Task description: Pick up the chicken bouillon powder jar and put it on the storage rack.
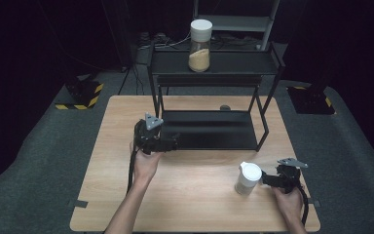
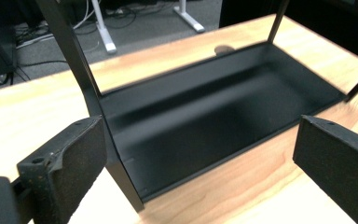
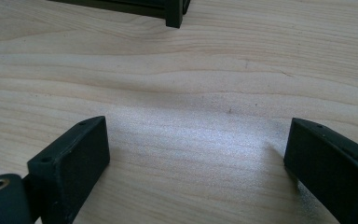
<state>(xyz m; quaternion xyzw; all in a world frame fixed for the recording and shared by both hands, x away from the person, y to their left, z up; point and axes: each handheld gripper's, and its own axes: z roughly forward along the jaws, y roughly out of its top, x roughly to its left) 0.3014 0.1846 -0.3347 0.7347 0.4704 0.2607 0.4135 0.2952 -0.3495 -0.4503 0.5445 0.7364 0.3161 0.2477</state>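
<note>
A black two-tier rack (image 1: 268,105) stands at the back of the wooden table (image 1: 190,204). On its top shelf is a white-lidded jar (image 1: 200,46) holding yellowish powder. A second white-lidded jar (image 1: 248,178) stands on the table at the front right. My left gripper (image 1: 173,141) is open at the front left corner of the rack's lower shelf (image 2: 214,112), and the left gripper (image 2: 200,158) has nothing between its pads. My right gripper (image 1: 265,179) sits just right of the second jar. The right gripper (image 3: 196,154) is open over bare wood.
A small dark round object (image 1: 225,107) lies on the table behind the lower shelf, also seen as the round object (image 2: 223,48). A rack foot (image 3: 175,14) stands ahead of the right gripper. Grey floor surrounds the table, with stands and cables behind.
</note>
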